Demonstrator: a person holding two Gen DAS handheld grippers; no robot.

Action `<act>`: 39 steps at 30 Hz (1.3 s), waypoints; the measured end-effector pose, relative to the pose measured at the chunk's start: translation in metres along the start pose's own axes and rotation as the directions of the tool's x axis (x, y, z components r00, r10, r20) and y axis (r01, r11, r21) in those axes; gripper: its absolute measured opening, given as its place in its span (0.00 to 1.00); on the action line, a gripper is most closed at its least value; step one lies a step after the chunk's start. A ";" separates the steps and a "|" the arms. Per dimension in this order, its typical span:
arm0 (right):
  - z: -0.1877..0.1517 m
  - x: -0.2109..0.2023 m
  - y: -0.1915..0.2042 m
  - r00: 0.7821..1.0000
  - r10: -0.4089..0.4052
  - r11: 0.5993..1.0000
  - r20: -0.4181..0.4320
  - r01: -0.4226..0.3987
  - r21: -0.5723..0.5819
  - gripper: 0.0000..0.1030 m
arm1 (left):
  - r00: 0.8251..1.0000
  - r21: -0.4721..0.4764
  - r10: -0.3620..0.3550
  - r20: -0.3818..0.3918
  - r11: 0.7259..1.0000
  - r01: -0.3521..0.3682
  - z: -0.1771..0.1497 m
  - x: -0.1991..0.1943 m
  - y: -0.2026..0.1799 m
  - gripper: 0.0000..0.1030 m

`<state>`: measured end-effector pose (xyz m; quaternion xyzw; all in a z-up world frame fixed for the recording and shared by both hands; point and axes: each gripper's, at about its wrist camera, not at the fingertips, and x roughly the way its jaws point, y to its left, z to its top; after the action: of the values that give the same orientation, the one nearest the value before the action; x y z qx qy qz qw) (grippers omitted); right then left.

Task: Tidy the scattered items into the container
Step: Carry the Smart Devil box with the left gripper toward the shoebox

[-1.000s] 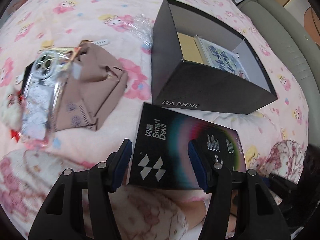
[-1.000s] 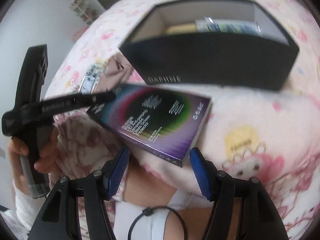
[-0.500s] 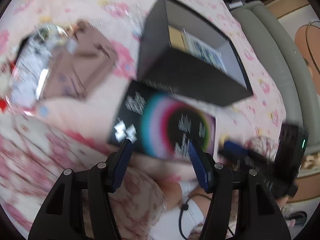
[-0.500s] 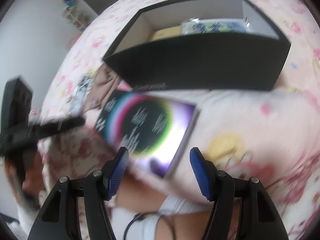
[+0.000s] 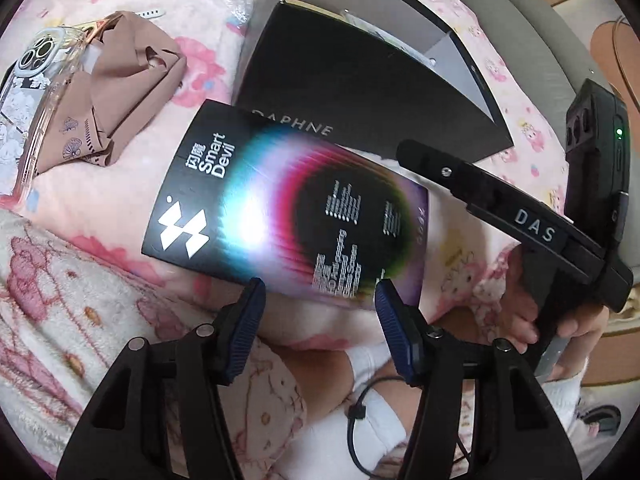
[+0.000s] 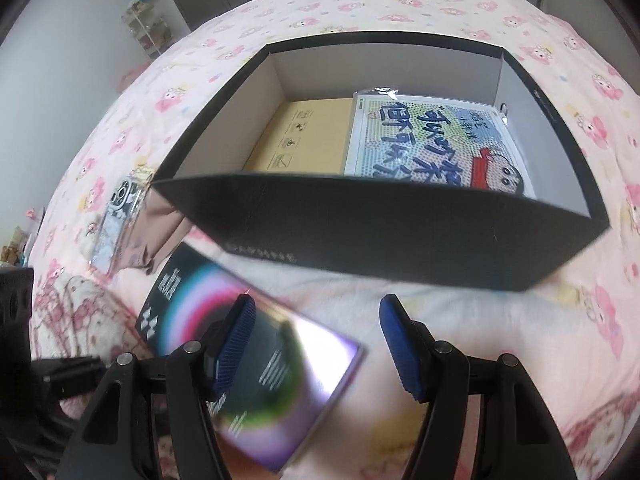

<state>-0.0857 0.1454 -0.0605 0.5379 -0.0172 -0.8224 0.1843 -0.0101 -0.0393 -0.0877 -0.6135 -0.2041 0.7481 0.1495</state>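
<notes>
Glossy box (image 5: 280, 216) just ahead — left claw (image 5: 318, 312) (closing).

Right gripper (image 6: 316, 320) with blue-padded jaws apart, nothing between them, hovered above a pink cartoon-print blanket (image 6: 460, 312). A glossy black iridescent flat box (image 6: 264, 364) lay beside an open black cardboard box (image 6: 384, 232) that held a yellow carton (image 6: 304, 140) and a printed packet (image 6: 432, 140).
</notes>
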 end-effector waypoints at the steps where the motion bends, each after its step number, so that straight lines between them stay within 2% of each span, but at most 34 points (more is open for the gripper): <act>1: 0.002 0.005 -0.001 1.000 0.013 1.000 0.001 -0.013 0.001 0.60 | 1.000 -0.012 -0.009 0.013 1.000 0.009 0.002 -0.001 0.001 0.55; 5: -0.007 0.025 -0.008 0.996 0.078 0.996 -0.044 -0.076 0.041 0.60 | 0.999 -0.028 0.022 0.037 0.999 -0.021 0.010 -0.003 0.006 0.52; 7: -0.013 0.031 -0.008 0.994 0.096 0.995 -0.061 -0.094 0.039 0.60 | 1.000 -0.039 -0.002 0.017 0.999 0.003 0.011 -0.004 0.008 0.52; 12: -0.013 0.026 -0.009 0.995 0.095 0.995 -0.028 -0.094 0.043 0.60 | 0.998 -0.034 -0.047 -0.037 0.998 0.045 0.002 -0.006 0.001 0.53; 15: -0.010 0.024 -0.003 0.997 0.077 0.997 -0.012 -0.077 0.012 0.60 | 0.998 -0.021 -0.014 -0.062 1.000 0.013 -0.003 0.001 -0.004 0.53; 17: -0.012 0.026 0.001 0.995 0.097 0.995 -0.031 -0.097 -0.004 0.62 | 0.997 -0.013 0.024 -0.067 1.000 -0.025 -0.003 0.006 -0.008 0.54; 20: -0.019 0.026 0.005 0.997 0.071 0.996 -0.044 -0.073 -0.043 0.62 | 0.996 -0.009 0.053 -0.070 0.999 -0.054 -0.002 0.012 -0.011 0.56; 24: -0.029 0.019 0.000 0.988 0.141 0.990 -0.071 -0.142 -0.019 0.62 | 0.992 -0.020 0.099 -0.082 0.995 -0.101 -0.002 0.017 -0.011 0.56; 27: -0.037 0.009 0.007 0.987 0.141 0.988 -0.081 -0.146 -0.059 0.61 | 0.990 -0.019 0.117 -0.085 0.993 -0.119 -0.006 0.014 -0.012 0.53; 31: -0.044 0.001 0.008 0.982 0.160 0.985 -0.101 -0.165 -0.043 0.61 | 0.989 0.007 0.137 -0.056 0.991 -0.137 -0.012 0.005 -0.017 0.52; 34: -0.053 -0.010 0.003 0.966 0.230 0.973 -0.118 -0.232 0.003 0.61 | 0.987 0.026 0.152 -0.044 0.988 -0.151 -0.015 -0.002 -0.022 0.52; 36: -0.054 -0.008 -0.001 0.955 0.264 0.964 -0.137 -0.263 0.022 0.61 | 0.992 0.003 0.123 -0.029 0.992 -0.123 -0.014 -0.010 -0.019 0.52; 37: -0.055 -0.010 -0.001 0.956 0.256 0.966 -0.143 -0.258 0.008 0.61 | 0.995 -0.021 0.101 -0.023 0.995 -0.102 -0.012 -0.016 -0.014 0.52; 39: -0.051 -0.014 0.002 0.976 0.186 0.981 -0.113 -0.191 -0.034 0.61 | 0.995 -0.068 0.103 0.013 0.992 -0.102 -0.006 -0.028 -0.005 0.53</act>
<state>-0.0348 0.1569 -0.0697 0.5737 -0.0398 -0.7709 0.2739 0.0015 -0.0475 -0.0629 -0.6215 -0.1988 0.7525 0.0886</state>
